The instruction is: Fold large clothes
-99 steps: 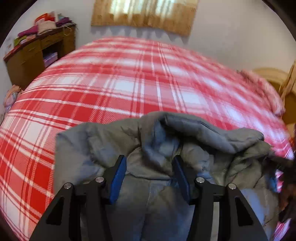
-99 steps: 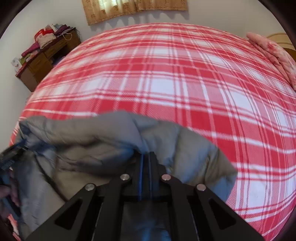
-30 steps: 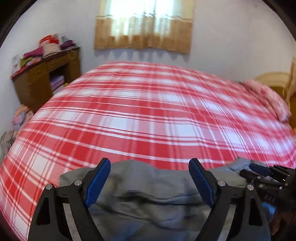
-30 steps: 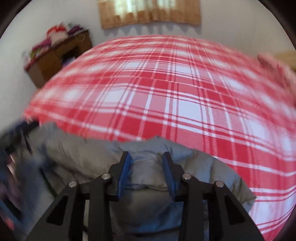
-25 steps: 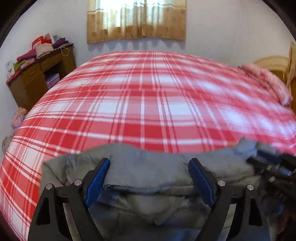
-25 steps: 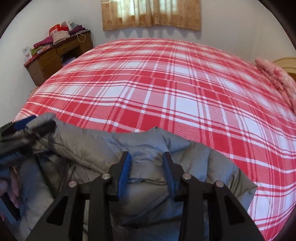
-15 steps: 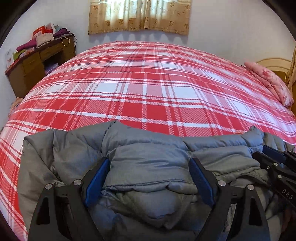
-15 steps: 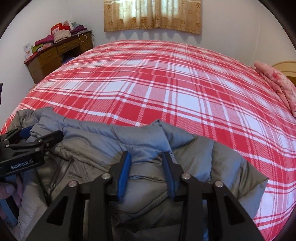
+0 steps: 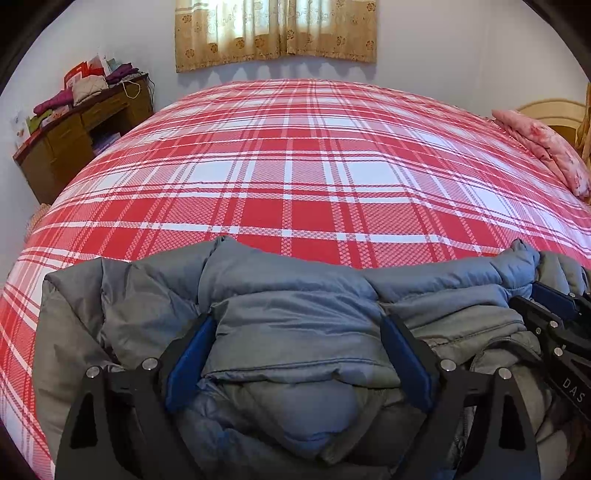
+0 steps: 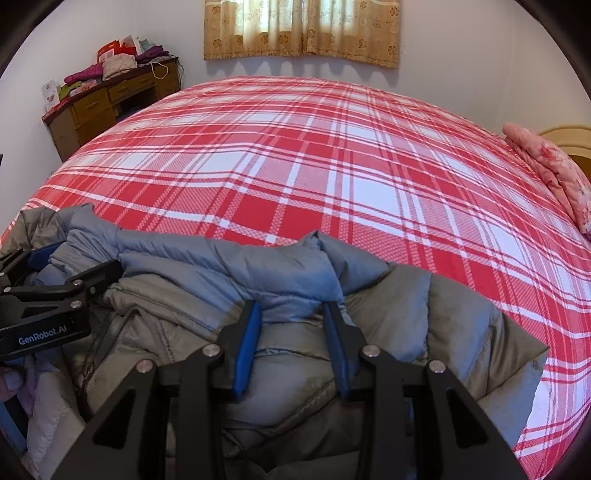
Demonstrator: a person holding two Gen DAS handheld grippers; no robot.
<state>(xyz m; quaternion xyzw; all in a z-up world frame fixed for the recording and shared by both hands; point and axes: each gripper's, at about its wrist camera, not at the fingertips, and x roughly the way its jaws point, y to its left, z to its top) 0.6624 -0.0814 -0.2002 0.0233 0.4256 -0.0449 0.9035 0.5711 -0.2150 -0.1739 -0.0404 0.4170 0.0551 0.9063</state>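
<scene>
A grey and blue puffy jacket (image 9: 147, 306) (image 10: 424, 317) lies bunched along the near edge of the red plaid bed (image 9: 295, 166). My left gripper (image 9: 295, 325) rests down on its left part. Its jaws are opening wide, and a thick quilted fold bulges between the blue pads without being pinched. My right gripper (image 10: 292, 308) sits on the jacket's right part with its pads shut on a narrow blue fold below the collar. Each gripper also shows in the other view: the right gripper (image 9: 550, 306) at the right edge, the left gripper (image 10: 74, 264) at the left edge.
A wooden desk (image 9: 74, 133) piled with clothes stands at the far left by the wall. A pink pillow (image 9: 546, 147) lies at the bed's right side by the headboard. A curtain (image 9: 277, 33) hangs on the far wall. A person's thumb (image 10: 9, 380) shows at the left edge.
My left gripper has sunk onto the jacket, so a thick fold now sits between its wide jaws. The jacket has settled lower on the bed. The right gripper kept its place on the fold.
</scene>
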